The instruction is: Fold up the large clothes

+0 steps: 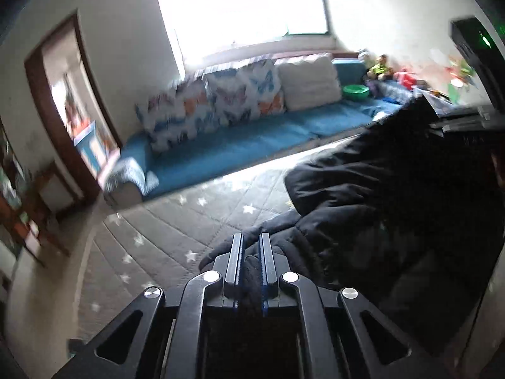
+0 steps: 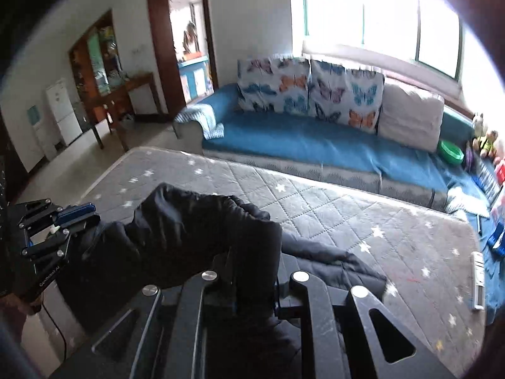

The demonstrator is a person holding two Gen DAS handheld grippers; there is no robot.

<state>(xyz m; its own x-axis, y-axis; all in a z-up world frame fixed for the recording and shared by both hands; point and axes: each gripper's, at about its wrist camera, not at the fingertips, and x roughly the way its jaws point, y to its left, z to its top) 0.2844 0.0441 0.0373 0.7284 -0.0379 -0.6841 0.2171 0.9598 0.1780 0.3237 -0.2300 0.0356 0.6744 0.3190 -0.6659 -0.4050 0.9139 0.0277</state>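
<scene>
Jacket hanging lifted between both tools above the starred mattress.
Left tool is pinching its dark fabric tightly; right tool is clamping another bunched fold.

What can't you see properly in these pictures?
- Right gripper, right wrist view: its fingertips are buried in the black jacket.
- Black jacket, both views: bunched up and dark; the frame edge cuts it off, so which part each gripper pinches is unclear.
- Doorway, left wrist view: blurred, contents unreadable.
- Toys on the blue sofa, right wrist view: too small.
</scene>
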